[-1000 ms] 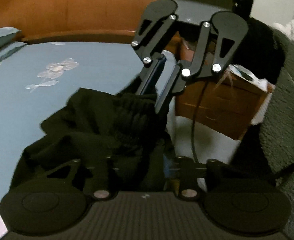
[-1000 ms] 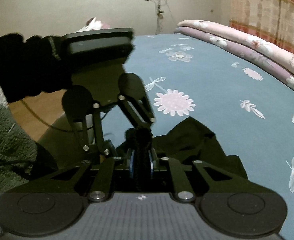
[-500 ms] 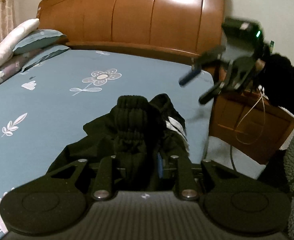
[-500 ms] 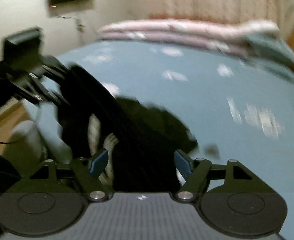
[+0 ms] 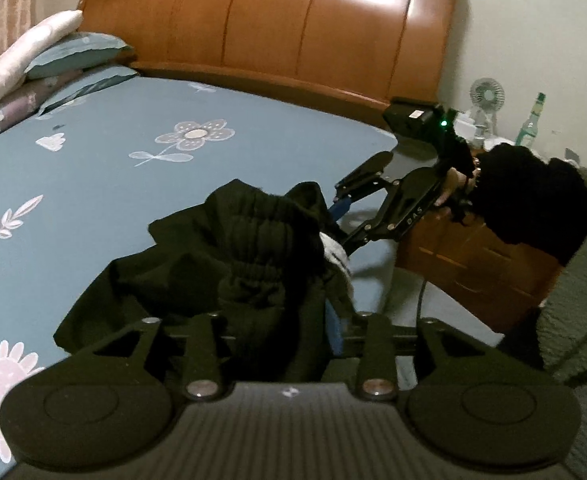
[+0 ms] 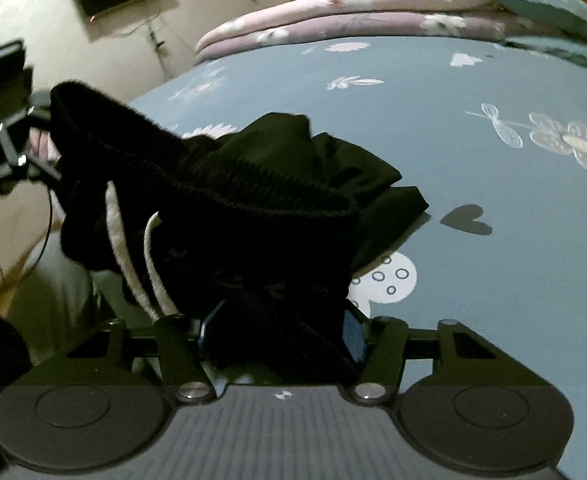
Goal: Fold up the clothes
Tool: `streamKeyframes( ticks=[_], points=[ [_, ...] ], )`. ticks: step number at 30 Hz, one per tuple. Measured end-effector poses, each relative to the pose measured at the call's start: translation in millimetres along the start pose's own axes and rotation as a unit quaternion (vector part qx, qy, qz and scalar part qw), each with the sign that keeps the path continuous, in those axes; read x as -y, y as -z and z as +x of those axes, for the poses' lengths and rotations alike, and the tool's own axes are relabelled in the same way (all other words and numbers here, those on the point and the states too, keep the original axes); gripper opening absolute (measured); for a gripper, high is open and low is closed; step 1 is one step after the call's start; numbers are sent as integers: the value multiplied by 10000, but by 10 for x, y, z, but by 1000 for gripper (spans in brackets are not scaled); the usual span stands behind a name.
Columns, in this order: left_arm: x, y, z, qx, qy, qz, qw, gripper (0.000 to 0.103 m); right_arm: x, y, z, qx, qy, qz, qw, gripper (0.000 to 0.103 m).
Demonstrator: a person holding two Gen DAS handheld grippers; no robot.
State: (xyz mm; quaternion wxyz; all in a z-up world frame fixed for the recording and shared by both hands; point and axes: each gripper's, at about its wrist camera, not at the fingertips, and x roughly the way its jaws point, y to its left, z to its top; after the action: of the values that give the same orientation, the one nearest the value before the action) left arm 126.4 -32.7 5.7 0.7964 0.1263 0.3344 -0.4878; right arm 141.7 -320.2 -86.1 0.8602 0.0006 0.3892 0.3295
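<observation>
We see a black garment (image 5: 229, 256) bunched at the near edge of the blue flowered bed sheet (image 5: 253, 148), lower centre in both views. Its ribbed waistband (image 6: 229, 184) runs from the upper left of the right wrist view down to centre. White drawstrings (image 6: 149, 264) hang at lower left, their ends hidden. The left gripper (image 5: 289, 320) has cloth heaped between its jaws, which are opening; the fabric covers the left pad, so we cannot tell if it is pinched. The right gripper (image 6: 277, 332) is closing, cloth filling the gap between its blue pads; contact is hidden. A dark-sleeved hand (image 5: 453, 188) holds the far gripper, mid right.
</observation>
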Motion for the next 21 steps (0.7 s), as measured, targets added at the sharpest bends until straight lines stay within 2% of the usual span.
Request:
streamKeyframes(
  ticks=[3,8,10,11,12,13,16,21],
  points=[
    [-62,-28,-9,55,25,5,10000,47,13,22,-50,-19,95,-77,9999,64],
    [-141,-54,27,-14,88,67,9999,47,38,0,-44,17,132,-110,9999,64],
    [-149,-51,46,-87,147,115,9998,43,12,-17,-28,-17,164,-264,9995,65],
    [-153,-49,55,-123,177,139,9997,38,-2,-26,-21,-36,180,-345,9992,65],
    [-157,-47,64,-160,206,163,9995,29,-10,-36,-8,-63,194,-427,9989,65],
    [-136,-40,43,-146,211,177,9995,25,-16,-48,7,-93,207,-510,9984,65],
    [-53,-30,-45,-58,-97,271,9996,18,-19,-85,55,-167,207,-707,9971,67],
    [26,-86,-256,228,-593,334,9974,15,-34,-141,57,-72,113,-747,9971,68]
  ],
)
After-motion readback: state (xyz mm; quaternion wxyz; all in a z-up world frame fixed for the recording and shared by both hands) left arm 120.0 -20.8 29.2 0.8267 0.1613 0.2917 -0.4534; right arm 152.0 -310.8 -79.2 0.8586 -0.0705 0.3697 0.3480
